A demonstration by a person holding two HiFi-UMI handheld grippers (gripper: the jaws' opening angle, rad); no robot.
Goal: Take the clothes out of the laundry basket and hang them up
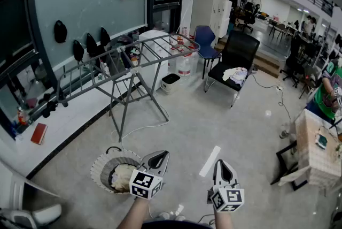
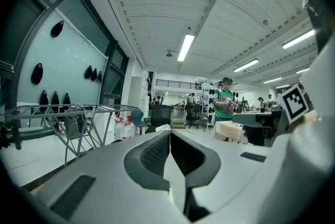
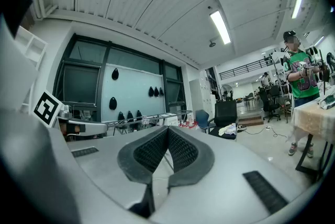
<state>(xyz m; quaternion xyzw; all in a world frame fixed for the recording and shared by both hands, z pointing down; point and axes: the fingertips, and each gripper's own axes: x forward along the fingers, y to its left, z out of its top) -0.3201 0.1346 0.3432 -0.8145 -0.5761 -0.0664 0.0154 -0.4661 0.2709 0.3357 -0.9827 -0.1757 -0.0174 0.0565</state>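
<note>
Left gripper (image 1: 159, 155): fingers together, empty | right gripper (image 1: 222, 165): fingers together, empty | laundry basket (image 1: 98, 168) holds clothes (image 1: 123, 177), on floor (image 1: 230, 115) near drying rack (image 1: 140, 54).

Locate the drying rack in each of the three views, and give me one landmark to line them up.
Head view: the drying rack stands left of centre, in the upper half.
Left gripper view: at the left edge, at mid-height.
Right gripper view: small, just left of centre.
Shared landmark: the black office chair, just right of the rack in all three views.

One laundry basket (image 1: 96, 168), one drying rack (image 1: 133, 74)
</note>
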